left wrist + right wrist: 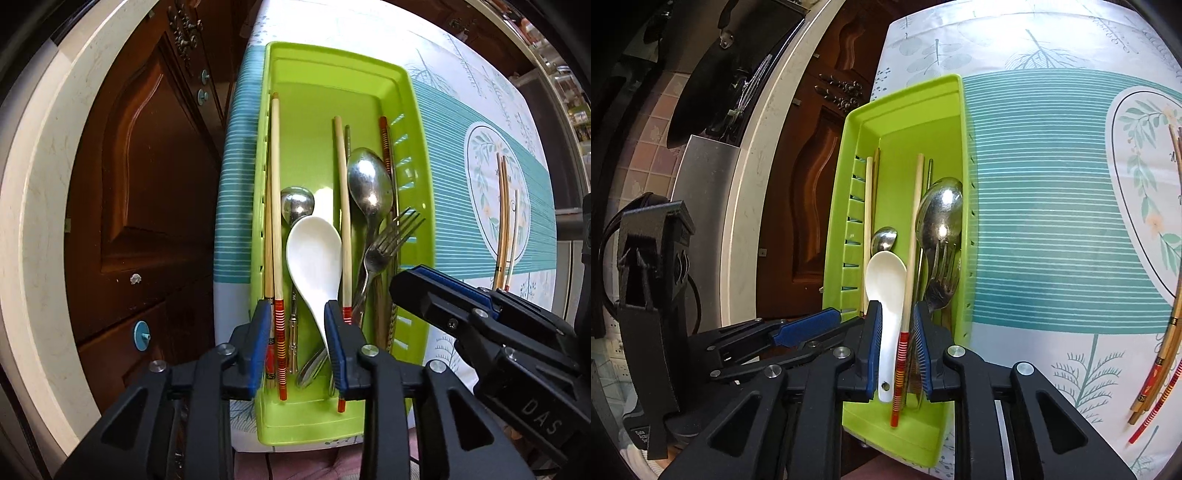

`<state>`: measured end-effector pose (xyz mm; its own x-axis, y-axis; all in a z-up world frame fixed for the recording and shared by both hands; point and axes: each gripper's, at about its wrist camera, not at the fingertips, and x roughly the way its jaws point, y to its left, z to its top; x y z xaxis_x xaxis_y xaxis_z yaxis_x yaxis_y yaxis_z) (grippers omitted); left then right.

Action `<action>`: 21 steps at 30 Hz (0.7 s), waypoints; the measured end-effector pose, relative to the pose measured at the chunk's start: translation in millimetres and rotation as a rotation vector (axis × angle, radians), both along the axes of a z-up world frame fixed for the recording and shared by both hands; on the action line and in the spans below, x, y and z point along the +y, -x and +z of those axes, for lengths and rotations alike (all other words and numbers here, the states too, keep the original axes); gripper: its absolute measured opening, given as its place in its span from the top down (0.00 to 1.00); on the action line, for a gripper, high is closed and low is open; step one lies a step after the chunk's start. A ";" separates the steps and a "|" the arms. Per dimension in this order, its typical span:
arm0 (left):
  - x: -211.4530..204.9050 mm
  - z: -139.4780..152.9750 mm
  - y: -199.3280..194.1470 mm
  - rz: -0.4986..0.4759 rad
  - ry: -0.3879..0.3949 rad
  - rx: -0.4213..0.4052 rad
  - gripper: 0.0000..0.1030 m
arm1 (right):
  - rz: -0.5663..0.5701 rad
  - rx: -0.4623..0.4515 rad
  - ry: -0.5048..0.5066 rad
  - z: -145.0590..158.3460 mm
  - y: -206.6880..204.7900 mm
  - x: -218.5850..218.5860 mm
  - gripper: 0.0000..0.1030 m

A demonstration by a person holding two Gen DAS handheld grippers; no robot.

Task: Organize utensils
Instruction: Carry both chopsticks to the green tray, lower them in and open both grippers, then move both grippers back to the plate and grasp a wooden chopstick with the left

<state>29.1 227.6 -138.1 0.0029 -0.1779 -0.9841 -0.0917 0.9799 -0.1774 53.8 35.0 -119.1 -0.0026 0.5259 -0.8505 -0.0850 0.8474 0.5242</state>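
A green utensil tray [421,155] [846,206] lies on the table's left edge. It holds a white ceramic spoon [314,254] [884,280], a large steel spoon [369,184] [940,214], a small steel spoon [295,205], a fork [384,247] [942,280] and several chopsticks [275,192]. My left gripper [299,332] is open over the tray's near end, empty. My right gripper [897,339] is open above the white spoon's handle and a chopstick, gripping nothing; it also shows in the left wrist view [443,295]. Loose chopsticks [504,218] [1160,369] lie on the tablecloth to the right.
The floral and teal-striped tablecloth [1052,229] covers the table. A dark wooden cabinet [147,177] and a pale counter edge [33,184] stand left of the table. The left gripper's body [657,295] sits at the right wrist view's left.
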 end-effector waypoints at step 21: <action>-53.5 64.0 5.8 -0.106 0.007 -0.200 0.50 | -0.156 -0.046 0.091 33.4 28.6 -75.0 0.83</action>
<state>23.2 174.1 -74.1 0.1787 -0.1943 -0.9645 0.0498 0.9808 -0.1883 25.2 -40.0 -85.7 0.1132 0.4378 -0.8919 0.0290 0.8959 0.4434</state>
